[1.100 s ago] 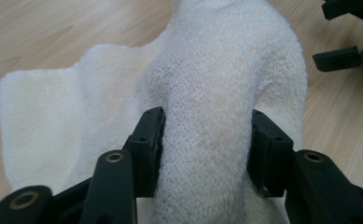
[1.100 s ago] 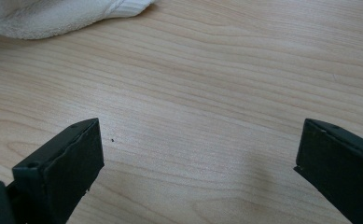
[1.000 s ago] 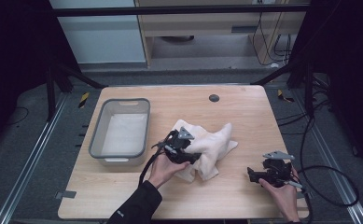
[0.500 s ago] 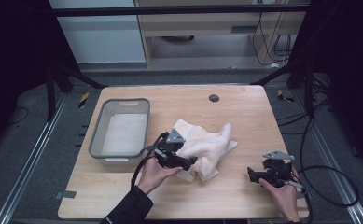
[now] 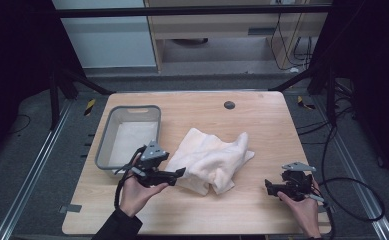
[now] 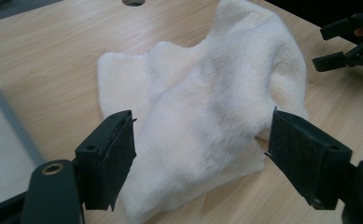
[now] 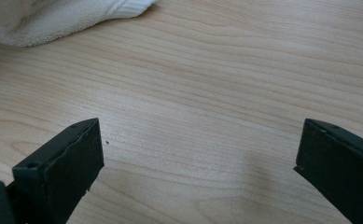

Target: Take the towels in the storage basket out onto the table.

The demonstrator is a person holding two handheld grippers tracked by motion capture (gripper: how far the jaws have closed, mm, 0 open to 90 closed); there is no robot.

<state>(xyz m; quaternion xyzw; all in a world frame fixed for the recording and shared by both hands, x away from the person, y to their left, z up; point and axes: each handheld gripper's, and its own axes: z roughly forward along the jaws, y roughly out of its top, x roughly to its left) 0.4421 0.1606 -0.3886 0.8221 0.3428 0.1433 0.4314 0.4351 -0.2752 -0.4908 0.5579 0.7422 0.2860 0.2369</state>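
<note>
A crumpled cream towel (image 5: pixel 214 159) lies on the middle of the wooden table (image 5: pixel 262 125). My left gripper (image 5: pixel 178 175) sits at the towel's left near edge, held low in a hand and pointing right. In the left gripper view my left gripper (image 6: pixel 200 135) is open, with the towel (image 6: pixel 216 102) lying between and beyond its jaws, which do not pinch it. My right gripper (image 5: pixel 269 187) rests near the table's front right, a short way right of the towel. It stands open (image 7: pixel 200 140) over bare wood, with the towel's hem (image 7: pixel 44 18) at the top left.
A grey plastic bin (image 5: pixel 105 145) lined with pale cloth stands left of the towel, its rim (image 6: pixel 6 112) close to my left gripper. A round cable hole (image 5: pixel 229 105) sits at the table's back. Black cables trail off the right edge. My right gripper (image 6: pixel 352 37) shows beyond the towel.
My left gripper has drawn back to the left and toward the person, off the top of the towel to its edge. The towel has settled flatter. The right gripper has not moved.
</note>
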